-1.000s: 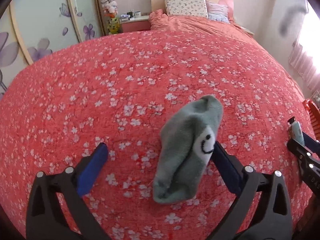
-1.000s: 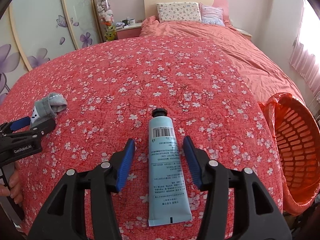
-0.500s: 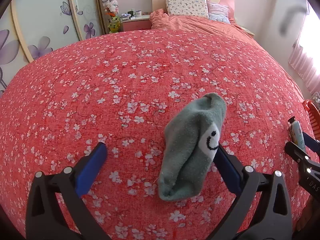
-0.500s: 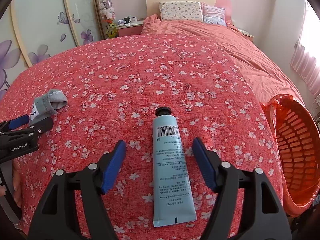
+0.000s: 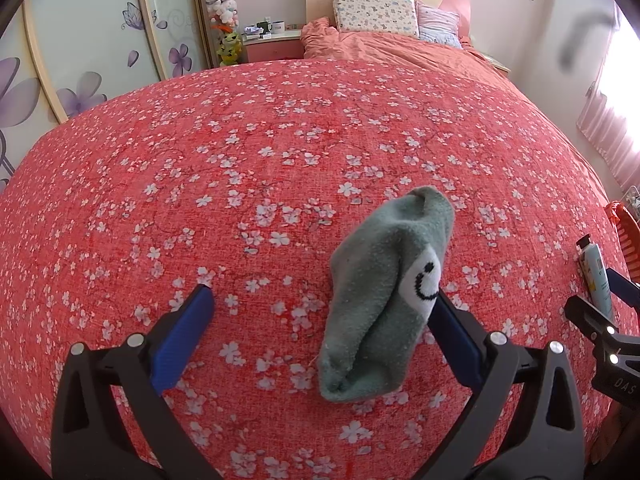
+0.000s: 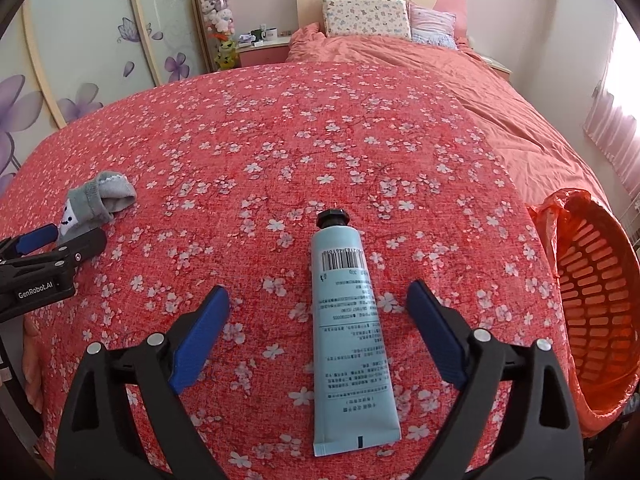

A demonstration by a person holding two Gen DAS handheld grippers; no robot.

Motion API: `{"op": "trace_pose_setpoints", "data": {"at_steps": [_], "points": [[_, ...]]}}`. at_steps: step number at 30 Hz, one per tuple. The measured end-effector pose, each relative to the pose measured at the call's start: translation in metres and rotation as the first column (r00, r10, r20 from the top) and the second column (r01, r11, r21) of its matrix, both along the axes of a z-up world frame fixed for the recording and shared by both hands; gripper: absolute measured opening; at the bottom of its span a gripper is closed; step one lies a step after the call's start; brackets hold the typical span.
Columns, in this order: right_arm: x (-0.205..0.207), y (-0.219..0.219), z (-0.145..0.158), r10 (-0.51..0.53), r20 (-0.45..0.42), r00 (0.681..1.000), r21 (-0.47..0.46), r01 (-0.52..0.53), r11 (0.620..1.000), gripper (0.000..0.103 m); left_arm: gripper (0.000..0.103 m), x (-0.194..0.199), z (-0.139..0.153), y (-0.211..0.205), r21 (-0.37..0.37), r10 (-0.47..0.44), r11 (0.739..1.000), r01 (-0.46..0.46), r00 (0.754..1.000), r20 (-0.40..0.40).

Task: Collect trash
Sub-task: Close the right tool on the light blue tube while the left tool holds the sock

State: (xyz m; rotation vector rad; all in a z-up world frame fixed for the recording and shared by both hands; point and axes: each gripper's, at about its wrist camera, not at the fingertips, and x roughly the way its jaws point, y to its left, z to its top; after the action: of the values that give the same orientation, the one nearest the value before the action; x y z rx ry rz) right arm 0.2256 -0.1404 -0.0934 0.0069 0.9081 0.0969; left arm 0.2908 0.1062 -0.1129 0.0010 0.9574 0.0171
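The jaws of the right gripper [image 6: 318,320] were spread wider around the light-blue plastic tube [image 6: 348,312], which was left untouched.

Bright daylight pours in from the window [image 5: 622,92] on the right, glaring white. Edges bend and corners go dark.

Counting what's lying on the red floral bedspread [image 6: 280,128]: one grey-green sock [image 5: 384,296] near its left edge, one light blue tube [image 6: 350,312] toward the right edge. One orange basket [image 6: 592,300] sitting just off that right edge. Two pillows [image 6: 366,18] resting at the far headboard end.
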Motion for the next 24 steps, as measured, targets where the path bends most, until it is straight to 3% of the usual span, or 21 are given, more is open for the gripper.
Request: {"op": "trace_pose_setpoints", "data": {"at_steps": [4, 8, 10, 12, 17, 18, 19, 21, 24], "points": [[-0.001, -0.007, 0.002, -0.006, 0.010, 1.000, 0.030, 0.006, 1.000, 0.087, 0.100, 0.001, 0.001, 0.000, 0.001, 0.002, 1.000, -0.002, 1.000, 0.001], [-0.005, -0.020, 0.005, -0.026, 0.031, 0.999, 0.066, 0.024, 0.998, 0.065, 0.099, 0.007, 0.002, -0.001, 0.009, 0.001, 1.000, -0.001, 1.000, -0.001], [-0.006, -0.022, 0.006, -0.023, 0.035, 0.999, 0.077, 0.020, 0.997, 0.058, 0.095, 0.010, 0.005, -0.005, 0.015, -0.016, 1.000, 0.016, 1.000, 0.001], [-0.006, -0.023, 0.006, -0.019, 0.038, 0.999, 0.075, 0.016, 0.997, 0.050, 0.083, 0.011, 0.008, -0.008, 0.018, -0.035, 0.999, 0.035, 0.999, 0.006], [-0.003, -0.018, 0.007, -0.006, 0.035, 0.999, 0.052, 0.005, 0.999, 0.038, 0.071, 0.014, 0.012, -0.018, 0.057, -0.067, 0.996, 0.067, 0.998, 0.012], [-0.002, -0.016, 0.007, -0.007, 0.036, 0.999, 0.044, 0.006, 0.999, 0.029, 0.065, 0.015, 0.012, -0.020, 0.057, -0.073, 0.996, 0.072, 0.997, 0.016], [-0.002, -0.017, 0.008, -0.006, 0.035, 0.999, 0.045, 0.004, 0.999, 0.029, 0.062, 0.015, 0.012, -0.020, 0.049, -0.079, 0.996, 0.078, 0.997, 0.020], [-0.004, -0.018, 0.008, 0.002, 0.035, 0.999, 0.051, -0.004, 0.999, 0.029, 0.037, 0.016, 0.013, -0.022, 0.014, -0.096, 0.995, 0.095, 0.995, 0.021], [-0.008, -0.017, 0.010, 0.011, 0.044, 0.999, 0.046, -0.013, 0.999, 0.028, 0.018, 0.016, 0.017, -0.023, -0.022, -0.113, 0.993, 0.113, 0.993, 0.023]]}}
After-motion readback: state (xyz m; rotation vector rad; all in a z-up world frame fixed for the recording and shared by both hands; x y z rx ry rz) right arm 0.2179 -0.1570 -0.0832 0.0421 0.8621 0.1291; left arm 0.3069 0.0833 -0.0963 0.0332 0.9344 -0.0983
